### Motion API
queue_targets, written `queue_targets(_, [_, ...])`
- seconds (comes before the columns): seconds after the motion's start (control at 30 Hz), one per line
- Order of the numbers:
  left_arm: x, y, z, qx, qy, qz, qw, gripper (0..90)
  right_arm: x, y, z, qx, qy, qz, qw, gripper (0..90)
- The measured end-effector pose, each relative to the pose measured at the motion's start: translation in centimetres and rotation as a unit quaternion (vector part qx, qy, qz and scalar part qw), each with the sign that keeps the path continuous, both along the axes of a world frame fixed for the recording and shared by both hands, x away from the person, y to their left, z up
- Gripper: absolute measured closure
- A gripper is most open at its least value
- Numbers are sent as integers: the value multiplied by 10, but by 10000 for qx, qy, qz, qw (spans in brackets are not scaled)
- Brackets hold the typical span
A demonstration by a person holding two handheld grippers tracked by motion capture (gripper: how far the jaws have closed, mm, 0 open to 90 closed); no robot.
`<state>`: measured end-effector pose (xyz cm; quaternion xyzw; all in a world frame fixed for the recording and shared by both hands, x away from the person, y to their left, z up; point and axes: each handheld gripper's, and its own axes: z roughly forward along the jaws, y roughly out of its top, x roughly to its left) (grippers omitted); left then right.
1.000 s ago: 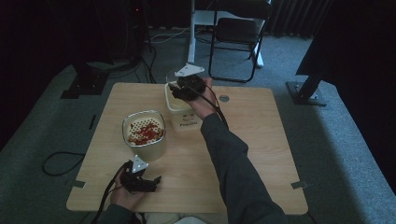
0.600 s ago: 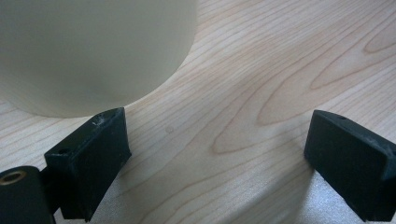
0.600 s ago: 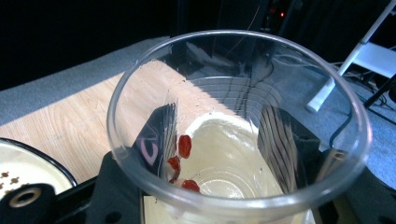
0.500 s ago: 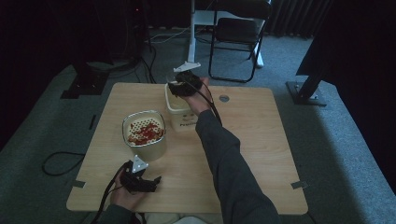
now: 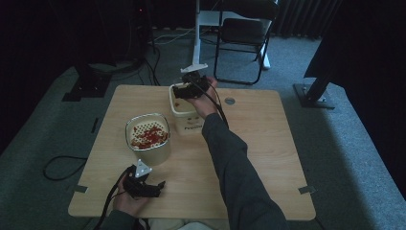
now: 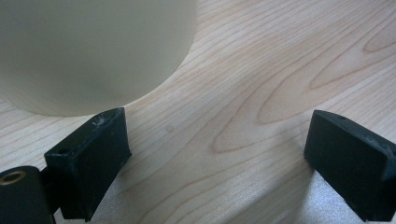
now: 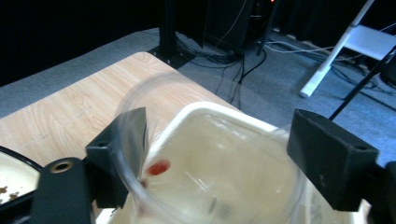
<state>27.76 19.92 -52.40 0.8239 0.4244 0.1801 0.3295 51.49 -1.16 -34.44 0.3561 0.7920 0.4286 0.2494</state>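
Overhead, in the high view, the right hand-held gripper [image 5: 187, 90] hangs over the open mouth of a cream rectangular tub [image 5: 184, 111] that stands toward the far edge of the worktop [image 5: 268, 158], the person's sleeve stretching up to it from the bottom. Nearer the person stands a round cream container [image 5: 149, 142] whose perforated top carries red bits. The left hand-held gripper [image 5: 154, 188] rests on the worktop close to the near edge, just in front of that round container

In the left gripper view, its two black jaws stand wide apart with bare wood grain between them; the pale curved wall of the round container [image 6: 93, 51] sits right at the tip of the left-hand jaw, though whether they touch I cannot tell

In the right gripper view, the jaws have just been opening and now stand wide. Between them is a clear round cup [image 7: 205, 163], blurred, its rim beside the left-hand pad [image 7: 122, 154] and well clear of the other, so nothing is clamped. It lies over the cream tub [image 7: 233, 122], and a red piece [image 7: 159, 167] shows through it
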Motion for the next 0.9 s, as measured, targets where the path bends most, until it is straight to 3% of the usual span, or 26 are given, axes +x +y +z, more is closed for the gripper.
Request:
queue_targets(0.2, [0, 0, 0, 2, 1, 1, 10000, 69, -1, -2, 1, -17, -64, -95, 9999, 182])
queue_targets(0.33, [0, 0, 0, 1, 2, 2, 10000, 69, -2, -1, 1, -300, -228, -260, 9990, 190])
queue_targets(0.9, [0, 0, 0, 1, 0, 2, 10000, 69, -16, -21, 3, 55, -297, -304, 9991, 219])
